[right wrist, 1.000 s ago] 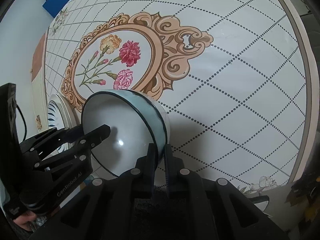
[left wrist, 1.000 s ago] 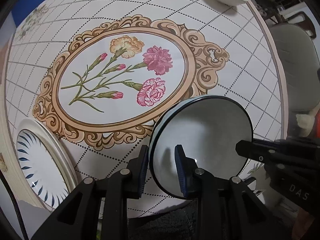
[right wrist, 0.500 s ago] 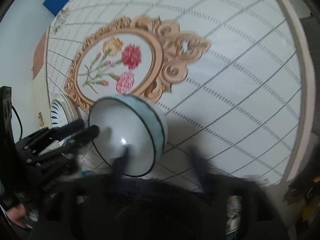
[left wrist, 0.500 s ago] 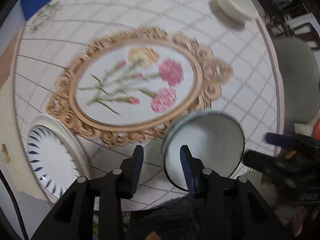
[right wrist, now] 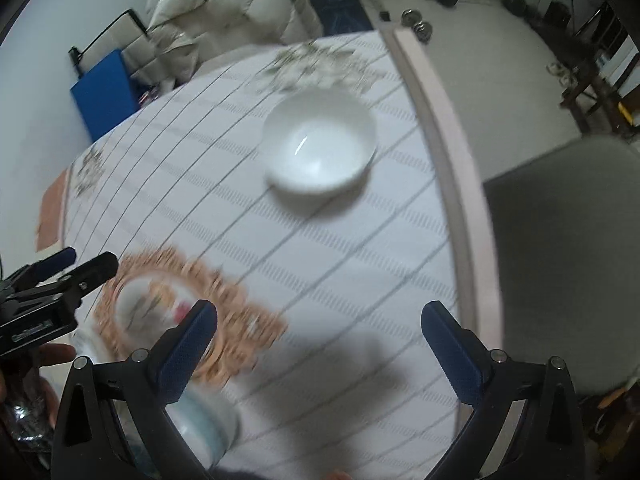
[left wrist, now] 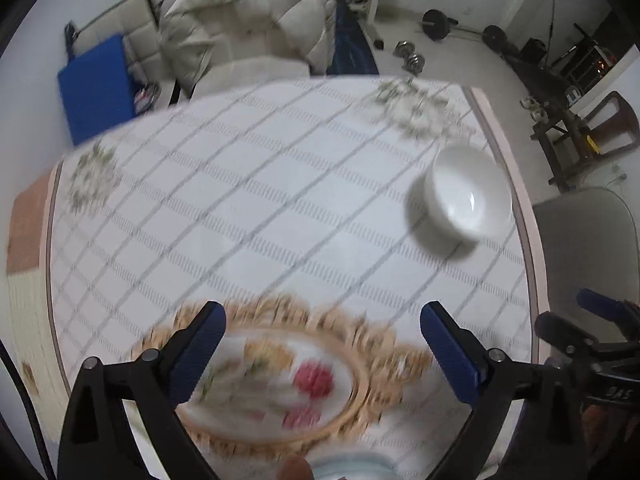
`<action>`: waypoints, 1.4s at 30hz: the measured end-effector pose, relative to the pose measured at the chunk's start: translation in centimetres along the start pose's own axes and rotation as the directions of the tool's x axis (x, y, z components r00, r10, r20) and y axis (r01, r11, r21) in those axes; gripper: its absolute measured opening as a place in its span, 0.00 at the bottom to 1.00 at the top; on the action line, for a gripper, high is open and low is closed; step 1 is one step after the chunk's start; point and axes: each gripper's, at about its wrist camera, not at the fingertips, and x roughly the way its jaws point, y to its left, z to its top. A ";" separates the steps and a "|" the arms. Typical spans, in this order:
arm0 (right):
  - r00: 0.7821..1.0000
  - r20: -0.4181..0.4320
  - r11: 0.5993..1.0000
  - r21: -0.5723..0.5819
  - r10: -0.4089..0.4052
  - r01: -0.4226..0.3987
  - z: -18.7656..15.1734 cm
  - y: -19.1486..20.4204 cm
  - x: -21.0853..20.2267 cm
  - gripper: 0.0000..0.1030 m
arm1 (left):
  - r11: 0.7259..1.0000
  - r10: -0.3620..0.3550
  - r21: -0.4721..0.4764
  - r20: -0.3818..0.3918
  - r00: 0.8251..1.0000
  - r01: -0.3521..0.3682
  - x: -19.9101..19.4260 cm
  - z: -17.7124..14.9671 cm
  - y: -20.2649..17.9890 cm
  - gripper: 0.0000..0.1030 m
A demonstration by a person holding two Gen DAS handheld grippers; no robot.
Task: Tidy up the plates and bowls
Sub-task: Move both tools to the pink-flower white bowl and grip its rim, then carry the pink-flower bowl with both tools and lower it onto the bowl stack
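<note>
Both grippers, left gripper (left wrist: 320, 344) and right gripper (right wrist: 320, 340), have released the blue-rimmed bowl (right wrist: 208, 420), fingers now spread; white bowl (right wrist: 320, 148) probably next, view blurred

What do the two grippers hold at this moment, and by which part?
Nothing. The left gripper and the right gripper are both open and empty. The white bowl stands free on the table.

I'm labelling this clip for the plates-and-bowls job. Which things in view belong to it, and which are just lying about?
Belong to the job:
white bowl on the table
pale blue bowl at the near edge
left gripper and right gripper, both open

Just lying about:
blue cushion
white duvet
dumbbells
grey chair
</note>
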 end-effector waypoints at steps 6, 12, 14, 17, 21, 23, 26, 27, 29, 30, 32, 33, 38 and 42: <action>0.998 -0.068 0.998 0.056 0.015 -0.011 6.1 -3.0 3.8 1.00 | 0.999 -0.023 0.048 -0.055 0.998 0.026 4.0 5.7 -4.0 0.97; 0.993 -0.096 0.988 0.139 0.073 -0.059 8.7 -6.1 7.3 0.99 | 0.996 -0.034 0.083 -0.103 0.994 0.043 7.5 9.4 -6.4 0.96; 0.989 -0.108 0.982 0.168 0.102 -0.083 9.3 -6.8 8.3 0.95 | 0.995 -0.061 0.073 -0.135 0.989 0.071 8.7 10.2 -6.7 0.94; 0.982 -0.131 0.977 0.182 0.139 -0.114 10.2 -7.3 9.7 0.83 | 0.991 -0.117 0.046 -0.188 0.975 0.127 10.2 11.1 -7.0 0.76; 0.974 -0.160 0.975 0.180 0.163 -0.134 11.3 -7.1 11.5 0.67 | 0.986 -0.138 0.055 -0.235 0.962 0.155 11.7 11.6 -7.8 0.59; 0.968 -0.173 0.971 0.187 0.180 -0.147 11.7 -7.0 12.2 0.61 | 0.985 -0.137 0.063 -0.256 0.957 0.158 12.3 11.6 -8.3 0.53; 0.960 -0.196 0.966 0.202 0.200 -0.160 12.1 -6.9 13.3 0.51 | 0.984 -0.133 0.073 -0.283 0.950 0.160 13.1 11.5 -8.8 0.43; 0.958 -0.202 0.965 0.205 0.206 -0.164 12.2 -6.8 13.6 0.47 | 0.985 -0.128 0.078 -0.291 0.948 0.157 13.4 11.4 -9.0 0.39; 0.954 -0.217 0.966 0.198 0.208 -0.165 12.4 -6.6 14.1 0.38 | 0.984 -0.132 0.078 -0.298 0.945 0.162 13.6 11.4 -9.2 0.33; 0.953 -0.221 0.967 0.196 0.208 -0.166 12.5 -6.5 14.3 0.35 | 0.983 -0.133 0.077 -0.303 0.944 0.164 13.7 11.3 -9.3 0.28; 0.950 -0.228 0.967 0.188 0.211 -0.170 12.5 -6.1 14.5 0.24 | 0.983 -0.137 0.076 -0.308 0.942 0.168 13.9 11.3 -9.4 0.23; 0.948 -0.234 0.967 0.186 0.214 -0.172 12.5 -6.0 14.6 0.17 | 0.983 -0.139 0.074 -0.309 0.941 0.170 13.9 11.3 -9.4 0.22; 0.954 -0.240 0.977 0.157 0.180 -0.145 12.8 -5.4 14.7 0.12 | 0.983 -0.128 0.091 -0.305 0.944 0.162 13.8 11.0 -9.8 0.15; 0.953 -0.234 0.973 0.171 0.193 -0.155 12.8 -5.4 14.8 0.09 | 0.983 -0.129 0.089 -0.295 0.947 0.161 13.7 11.3 -9.9 0.14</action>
